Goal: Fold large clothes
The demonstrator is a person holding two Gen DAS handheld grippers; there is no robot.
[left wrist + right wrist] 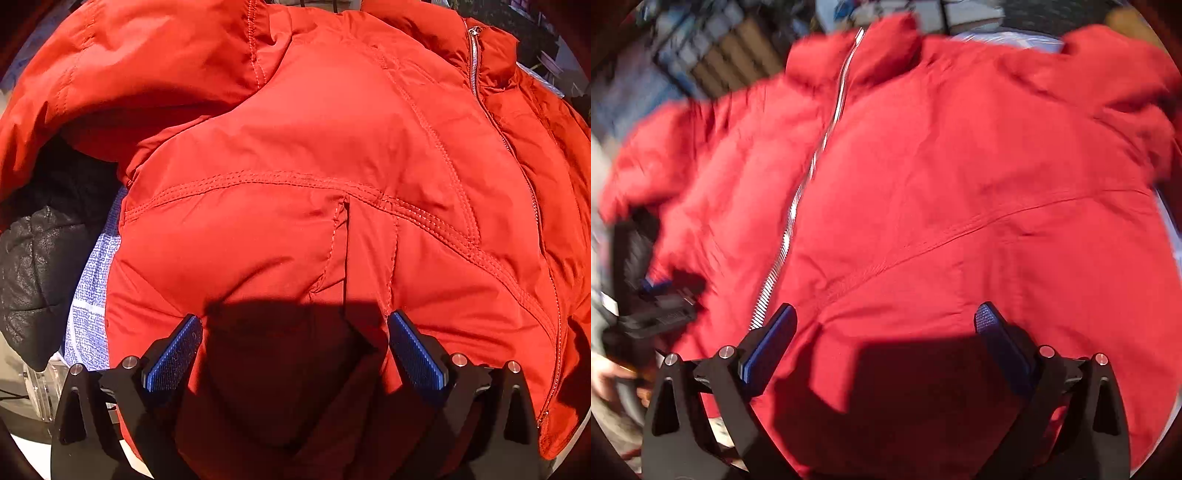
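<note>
A large red padded jacket lies spread out and fills the left wrist view. Its silver zipper runs down the right side. My left gripper is open just above the jacket's lower part, with its blue pads wide apart and nothing between them. In the right wrist view the same jacket fills the blurred frame, with the zipper left of centre. My right gripper is open over the jacket's hem, holding nothing. The left gripper also shows in the right wrist view at the jacket's left edge.
A black garment lies to the left of the jacket. A blue and white patterned cloth covers the surface beneath. A clear plastic box sits at the lower left. Cluttered shelves stand behind.
</note>
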